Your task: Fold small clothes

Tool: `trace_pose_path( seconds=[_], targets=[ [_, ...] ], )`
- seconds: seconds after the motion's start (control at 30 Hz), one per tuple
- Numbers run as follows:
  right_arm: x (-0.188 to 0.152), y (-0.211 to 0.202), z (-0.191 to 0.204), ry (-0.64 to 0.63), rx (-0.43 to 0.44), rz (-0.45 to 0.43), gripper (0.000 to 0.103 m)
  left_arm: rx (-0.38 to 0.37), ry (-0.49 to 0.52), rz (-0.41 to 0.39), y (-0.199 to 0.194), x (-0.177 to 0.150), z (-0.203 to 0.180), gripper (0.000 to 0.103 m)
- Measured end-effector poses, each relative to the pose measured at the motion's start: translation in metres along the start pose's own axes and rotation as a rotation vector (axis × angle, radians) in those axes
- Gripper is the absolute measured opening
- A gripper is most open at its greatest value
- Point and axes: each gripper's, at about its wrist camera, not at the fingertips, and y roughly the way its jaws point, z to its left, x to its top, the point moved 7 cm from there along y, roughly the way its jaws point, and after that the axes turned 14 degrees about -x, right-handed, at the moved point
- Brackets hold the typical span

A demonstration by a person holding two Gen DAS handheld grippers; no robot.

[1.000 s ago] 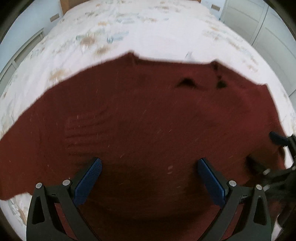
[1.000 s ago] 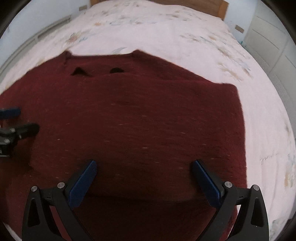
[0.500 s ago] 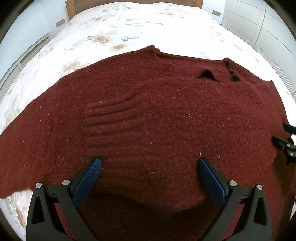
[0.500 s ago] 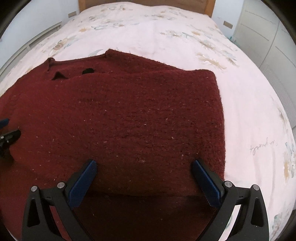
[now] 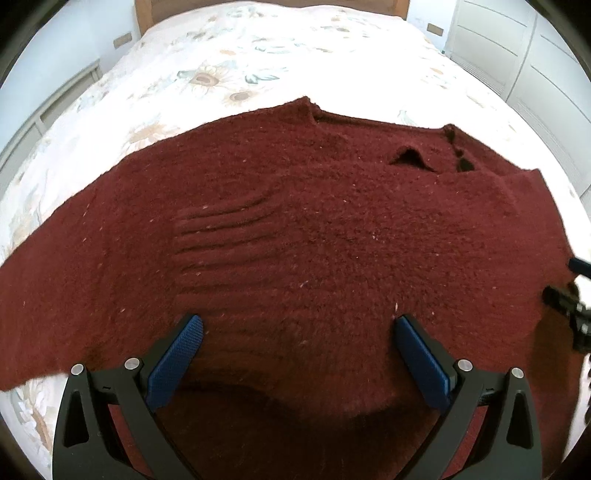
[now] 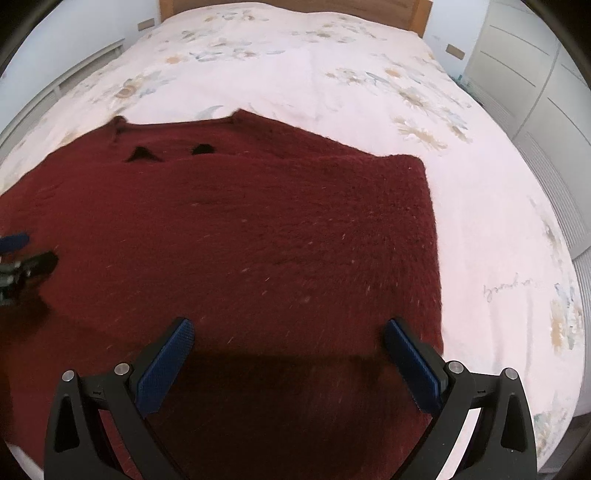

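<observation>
A dark red knitted sweater [image 5: 295, 240] lies spread on the bed, neckline at the far side. In the right wrist view the sweater [image 6: 258, 240] has its right side folded in with a straight edge. My left gripper [image 5: 297, 325] is open and empty, hovering over the sweater's near part. My right gripper [image 6: 288, 328] is open and empty over the folded right side, near its lower edge. The right gripper shows at the right edge of the left wrist view [image 5: 570, 295]; the left gripper shows at the left edge of the right wrist view [image 6: 22, 254].
The bed [image 6: 369, 74] has a white floral cover and a wooden headboard [image 6: 295, 5] at the far end. White wardrobe doors [image 6: 535, 74] stand to the right. A low white unit [image 5: 55, 107] runs along the left wall.
Both grippers have pulled back and lifted a little, so more of the bed shows. The sweater lies still. Both grippers stay open.
</observation>
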Motion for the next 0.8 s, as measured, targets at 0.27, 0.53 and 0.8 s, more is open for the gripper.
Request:
trace_pose_path(
  seconds=[0.27,0.53,0.8],
  targets=[
    [-0.008,-0.053,-0.003,-0.014,0.001,-0.057,0.102,0.020,-0.158,-0.146,-0.082,0.018,0.050,0.102],
    [-0.020,-0.070,0.000,-0.018,-0.018,-0.070,0.102,0.109,-0.329,-0.209,-0.145,-0.011,0.124,0.102],
    [-0.030,-0.073,-0.020,0.047,-0.058,-0.061,0.102,0.181,-0.603,-0.270,-0.186,-0.044,0.220,0.102]
  ],
)
